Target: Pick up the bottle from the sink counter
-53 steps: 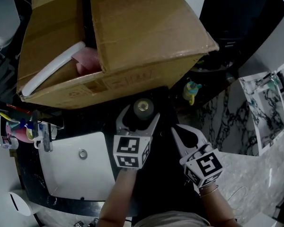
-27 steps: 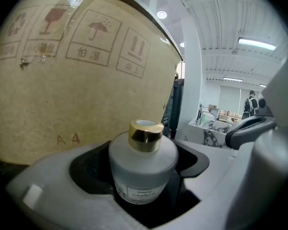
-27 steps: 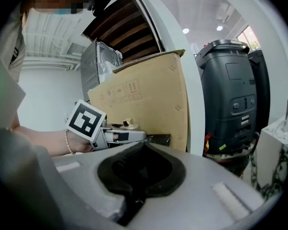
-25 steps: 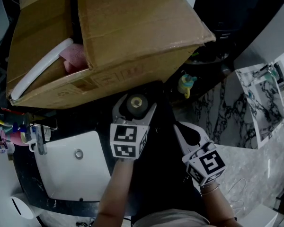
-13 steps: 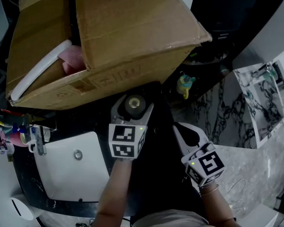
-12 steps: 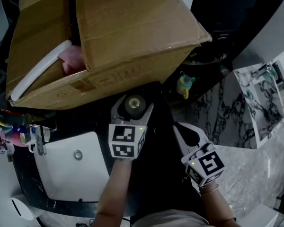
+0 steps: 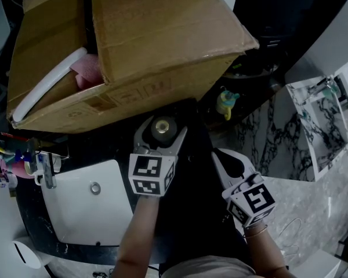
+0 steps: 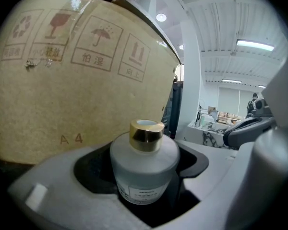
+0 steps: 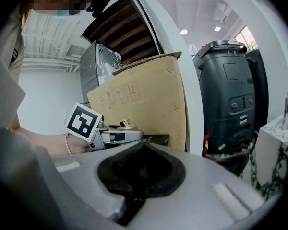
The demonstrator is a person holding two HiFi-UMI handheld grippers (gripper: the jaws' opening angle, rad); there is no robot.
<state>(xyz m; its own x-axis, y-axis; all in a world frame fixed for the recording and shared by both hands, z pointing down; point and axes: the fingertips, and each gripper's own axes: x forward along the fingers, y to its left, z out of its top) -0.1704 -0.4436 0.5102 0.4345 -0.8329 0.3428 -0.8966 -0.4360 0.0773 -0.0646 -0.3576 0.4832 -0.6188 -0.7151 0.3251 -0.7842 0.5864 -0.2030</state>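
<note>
Bottle (image 8: 144,169): frosted, squat, round, with a gold cap (image 8: 146,134) and a small label low on the front; upright. It sits between the two jaws of the left hand-held gripper (image 7: 162,130), which close against its sides, the dark pads hugging the body below the shoulder. Its base is hidden behind the jaws, so I cannot tell whether it touches the table (image 7: 107,146). In the head view the cap shows from above, just in front of the lower edge of a large cardboard box (image 7: 139,45); the box wall with its printed handling symbols fills the background of the left gripper view. White sink (image 7: 84,210) lies left of the left gripper's marker cube (image 7: 149,175), tap (image 7: 46,169) at its far left edge. Right hand-held gripper (image 7: 218,158) is held apart, right of the bottle, jaws pressed together with nothing in them. A small yellow-and-teal figure (image 7: 225,103) stands further right, near the box corner.
</note>
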